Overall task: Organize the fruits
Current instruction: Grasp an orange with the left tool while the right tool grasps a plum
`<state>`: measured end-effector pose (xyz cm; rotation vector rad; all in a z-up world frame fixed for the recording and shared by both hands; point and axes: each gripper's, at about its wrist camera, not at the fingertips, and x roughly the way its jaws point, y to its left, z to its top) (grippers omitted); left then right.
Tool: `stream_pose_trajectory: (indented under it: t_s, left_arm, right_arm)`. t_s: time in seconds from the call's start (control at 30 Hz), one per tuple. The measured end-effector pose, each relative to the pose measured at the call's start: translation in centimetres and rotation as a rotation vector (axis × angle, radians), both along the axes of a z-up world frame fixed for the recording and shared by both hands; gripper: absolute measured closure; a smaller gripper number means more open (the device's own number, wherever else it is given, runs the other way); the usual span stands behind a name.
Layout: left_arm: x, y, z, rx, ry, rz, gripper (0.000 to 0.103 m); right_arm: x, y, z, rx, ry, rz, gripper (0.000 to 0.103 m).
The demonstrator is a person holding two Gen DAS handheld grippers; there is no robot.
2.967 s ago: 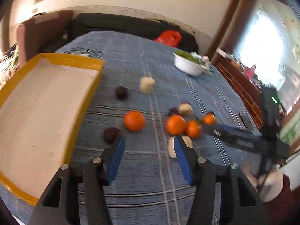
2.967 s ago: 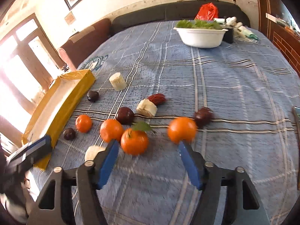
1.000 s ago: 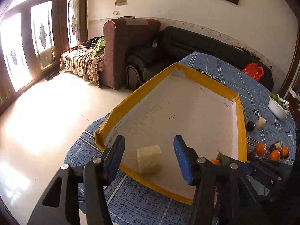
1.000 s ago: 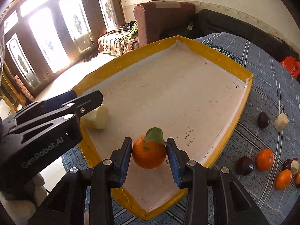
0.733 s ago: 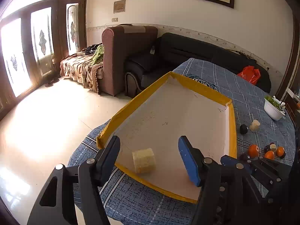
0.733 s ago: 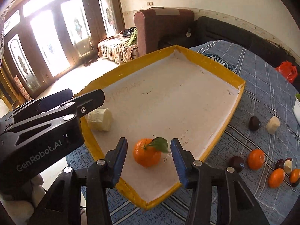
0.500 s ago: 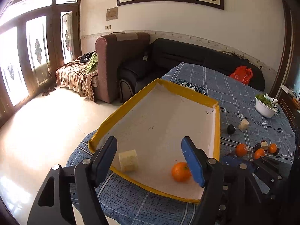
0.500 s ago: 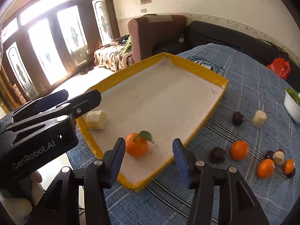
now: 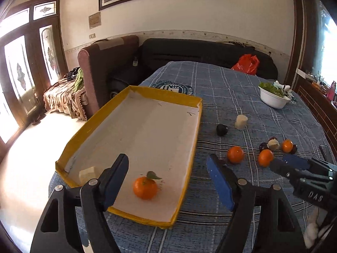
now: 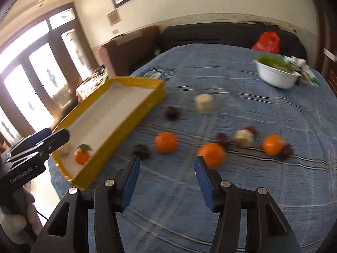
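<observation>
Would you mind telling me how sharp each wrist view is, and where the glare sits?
Left wrist view: sharp; the leafed orange in the yellow tray is crisp, and glare washes out the doors and floor at left. Right wrist view: motion-blurred; the loose oranges and white bowl smear sideways, and the doors blow out.

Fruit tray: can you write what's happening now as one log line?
tray: leafy orange, pale chunk inside | left gripper: open, empty | right gripper: open, empty | other fruits on cloth
</observation>
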<state>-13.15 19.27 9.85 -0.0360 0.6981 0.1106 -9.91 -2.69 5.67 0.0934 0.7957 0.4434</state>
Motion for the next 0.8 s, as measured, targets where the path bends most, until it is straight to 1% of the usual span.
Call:
stream_pose_trajectory:
  t_s: [0.1,0.2,0.27,0.33,0.4,0.43,0.57,0.7,0.8]
  left_arm:
    - [1.0,-1.8,-0.7,-0.036,0.02,-0.066,0.027]
    - [2.3,-4.4,-2.0,-0.051,0.06,-0.14,0.027]
    - [3.0,-6.4,-2.9,-0.05,0.089,-0.203,0.027]
    - [3.9,-8.0,-3.7,-0.059,0.116,-0.255,0.027]
    - [5.2,-9.0,-4.5,-0.076,0.146,-0.281,0.027]
    - [5.9,-9.2,-4.8,-0.08,0.158,-0.283,0.027]
    - [8.1,-9.2,-5.6,-0.09,0.19,-0.267,0.039]
    - [8.7,-8.4,-5.9,-0.091,0.2,-0.263,0.046]
    - [9.7,-8.4,-6.1,-0.1,0.213,-0.272,0.047]
  right_arm:
    - [0.7,-4.7,-0.2,0.008,0.006,-0.09,0.044]
    - [1.8,-9.4,-1.2,0.03,0.038,-0.18,0.044]
    - [2.3,-11.5,-1.8,0.051,0.054,-0.21,0.044]
    - [2.7,-12.3,-2.2,0.077,0.069,-0.207,0.044]
    - [3.1,-11.8,-2.5,0.094,0.079,-0.169,0.044]
    - [3.3,-10.8,-2.5,0.089,0.081,-0.138,0.044]
    - [4.2,-7.0,-3.2,0.056,0.09,-0.029,0.044]
    - [5.2,-4.7,-3.9,0.037,0.099,0.017,0.044]
    - [6.1,-4.1,-4.3,0.066,0.123,0.027,0.044]
